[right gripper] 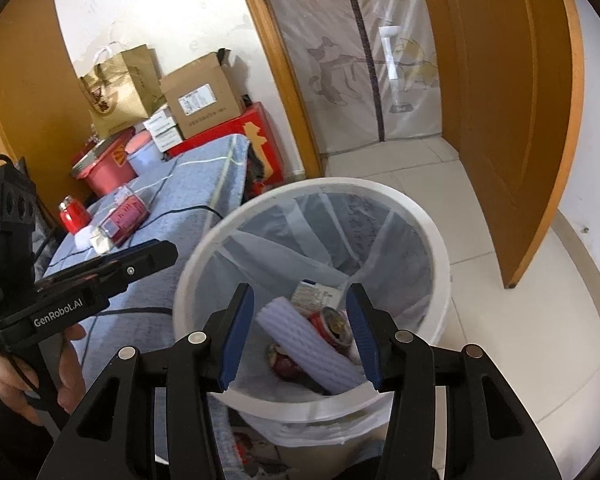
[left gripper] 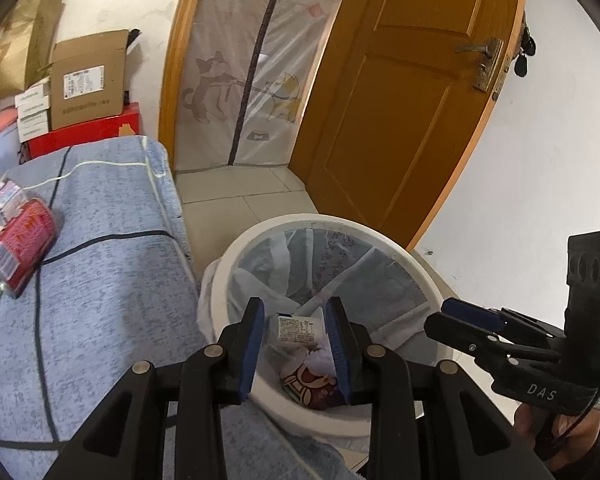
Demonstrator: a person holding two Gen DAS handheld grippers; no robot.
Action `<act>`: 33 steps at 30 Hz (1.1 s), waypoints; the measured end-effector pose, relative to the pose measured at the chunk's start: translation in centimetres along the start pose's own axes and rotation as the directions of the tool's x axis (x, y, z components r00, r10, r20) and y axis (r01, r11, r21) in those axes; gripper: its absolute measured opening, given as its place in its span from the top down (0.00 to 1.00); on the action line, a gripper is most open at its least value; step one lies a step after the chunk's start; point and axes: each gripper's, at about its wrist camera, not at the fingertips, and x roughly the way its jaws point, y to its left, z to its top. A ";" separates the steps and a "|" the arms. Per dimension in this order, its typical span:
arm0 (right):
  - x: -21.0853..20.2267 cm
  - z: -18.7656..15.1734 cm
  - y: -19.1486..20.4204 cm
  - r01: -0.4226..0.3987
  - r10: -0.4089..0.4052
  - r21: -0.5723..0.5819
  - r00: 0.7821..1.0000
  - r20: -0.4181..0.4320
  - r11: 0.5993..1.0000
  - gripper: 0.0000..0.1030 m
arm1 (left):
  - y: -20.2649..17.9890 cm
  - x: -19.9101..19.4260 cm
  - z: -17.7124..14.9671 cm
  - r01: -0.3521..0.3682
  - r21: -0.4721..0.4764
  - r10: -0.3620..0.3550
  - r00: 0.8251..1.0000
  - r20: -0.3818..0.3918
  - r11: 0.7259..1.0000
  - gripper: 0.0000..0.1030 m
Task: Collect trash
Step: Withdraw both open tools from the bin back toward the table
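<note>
A white bin (left gripper: pixel 339 226) (right gripper: pixel 339 184) lined with a clear bag stands on the floor beside the blue-clothed table (left gripper: pixel 112 280) (right gripper: pixel 188 196). Inside lie a ribbed white foam sleeve (right gripper: pixel 307 344), a red can (right gripper: pixel 331 326), a small white carton (left gripper: pixel 296 330) (right gripper: pixel 315 294) and a printed wrapper (left gripper: pixel 311 388). My left gripper (left gripper: pixel 295 308) (right gripper: pixel 168 250) hangs open over the bin's near rim, nothing between its pads. My right gripper (right gripper: pixel 300 292) (left gripper: pixel 439 316) is open above the bin, empty. On the table lie another red can (left gripper: pixel 20 248) (right gripper: pixel 126 216) and crumpled tissue (right gripper: pixel 100 242).
A small red bottle (right gripper: pixel 72 216) and a black cable (left gripper: pixel 100 240) are on the table. Cardboard boxes (left gripper: pixel 88 80) and a paper bag (right gripper: pixel 120 84) stack behind it. An open wooden door (left gripper: pixel 399 100) and a zipped plastic curtain (left gripper: pixel 252 60) stand beyond the bin on tiled floor.
</note>
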 end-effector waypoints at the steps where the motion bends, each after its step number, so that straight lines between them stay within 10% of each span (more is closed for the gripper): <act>1: -0.1 0.0 0.4 -0.009 0.009 -0.006 1.000 0.004 1.000 0.52 | 0.1 -0.4 -0.1 -0.002 -0.003 0.002 1.000 0.004 1.000 0.69; 33: 2.0 0.6 13.9 -0.199 0.193 -0.126 0.979 -0.057 0.972 0.49 | 10.5 -13.0 -4.5 -0.256 -0.160 0.272 0.958 0.087 0.953 0.69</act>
